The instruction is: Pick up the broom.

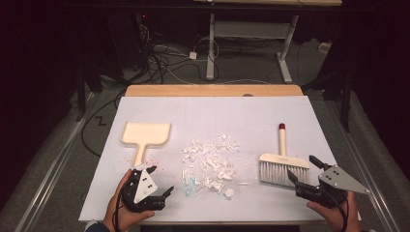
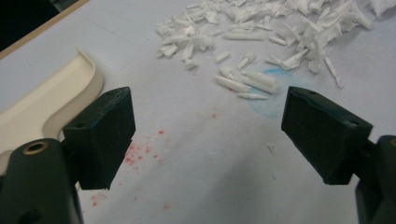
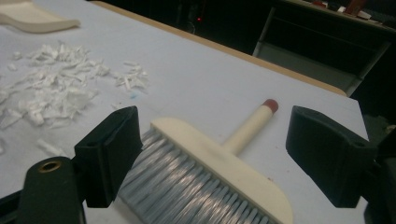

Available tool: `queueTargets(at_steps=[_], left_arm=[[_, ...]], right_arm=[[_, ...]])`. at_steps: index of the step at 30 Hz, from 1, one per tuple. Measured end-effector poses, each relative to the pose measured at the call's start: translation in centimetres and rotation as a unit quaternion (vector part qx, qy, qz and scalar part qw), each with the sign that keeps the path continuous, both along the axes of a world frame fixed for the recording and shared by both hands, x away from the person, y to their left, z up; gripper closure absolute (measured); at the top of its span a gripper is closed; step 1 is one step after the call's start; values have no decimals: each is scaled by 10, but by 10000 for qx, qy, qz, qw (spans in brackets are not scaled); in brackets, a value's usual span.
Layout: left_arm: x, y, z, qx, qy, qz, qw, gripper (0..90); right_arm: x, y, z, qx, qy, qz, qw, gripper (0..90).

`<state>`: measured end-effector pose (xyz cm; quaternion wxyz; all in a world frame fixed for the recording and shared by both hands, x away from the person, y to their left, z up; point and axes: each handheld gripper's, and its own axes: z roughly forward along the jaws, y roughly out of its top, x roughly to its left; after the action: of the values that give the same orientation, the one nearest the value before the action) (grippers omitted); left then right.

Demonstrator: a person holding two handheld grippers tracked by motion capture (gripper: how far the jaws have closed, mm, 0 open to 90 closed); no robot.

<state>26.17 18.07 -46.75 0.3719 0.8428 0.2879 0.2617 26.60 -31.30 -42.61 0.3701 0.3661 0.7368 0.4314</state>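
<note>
A cream dustpan (image 1: 145, 134) lies at the left of the white sheet, handle toward me; its rim (image 2: 70, 88) curves past my left jaw. White paper scraps (image 1: 211, 162) are heaped mid-table and spread ahead of the left gripper as scraps (image 2: 261, 32). A cream hand brush (image 1: 282, 162) with grey bristles and a red-tipped handle lies at the right. My left gripper (image 1: 159, 181) is open near the front edge, just below the dustpan handle. My right gripper (image 1: 303, 168) is open beside the brush head; the brush (image 3: 219, 163) lies between its jaws' lines of sight.
The white sheet (image 1: 212, 116) covers a wooden table (image 1: 212, 90). Red specks (image 2: 140, 151) and a blue smudge (image 2: 271, 100) mark the sheet near the left gripper. Beyond the table are cables on the floor (image 1: 164, 63) and a desk frame (image 1: 251, 43).
</note>
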Motion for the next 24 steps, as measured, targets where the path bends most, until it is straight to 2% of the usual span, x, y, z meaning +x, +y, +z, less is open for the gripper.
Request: queueTargets(at_steps=[5,9,10,13,17,19,22,24], left_arm=[[4,-4,-3,45,34,-40,10000,167],[7,-6,-5,79,52,-96,9999,167],[9,-7,-5,86,74,-104,9999,167],[12,-7,-5,58,86,-102,9999,167],[12,-10,-5,111,86,-136,9998,167],[11,-11,-6,165,97,-173,9997,167],[8,-12,-7,250,73,-198,9995,167],[7,-12,-7,247,71,-202,9995,167]], right_arm=[[-2,2,-1,-52,-85,-5,9999,189],[0,3,-2,-48,-31,-7,10000,189],[2,5,-3,-145,-21,28,9999,188],[3,5,-4,-110,-9,25,9999,187],[10,2,-4,-115,79,-73,9999,186],[15,1,-1,-223,240,-220,9992,186],[33,3,4,-326,735,-411,9959,223],[45,6,7,-388,927,-492,9937,252]])
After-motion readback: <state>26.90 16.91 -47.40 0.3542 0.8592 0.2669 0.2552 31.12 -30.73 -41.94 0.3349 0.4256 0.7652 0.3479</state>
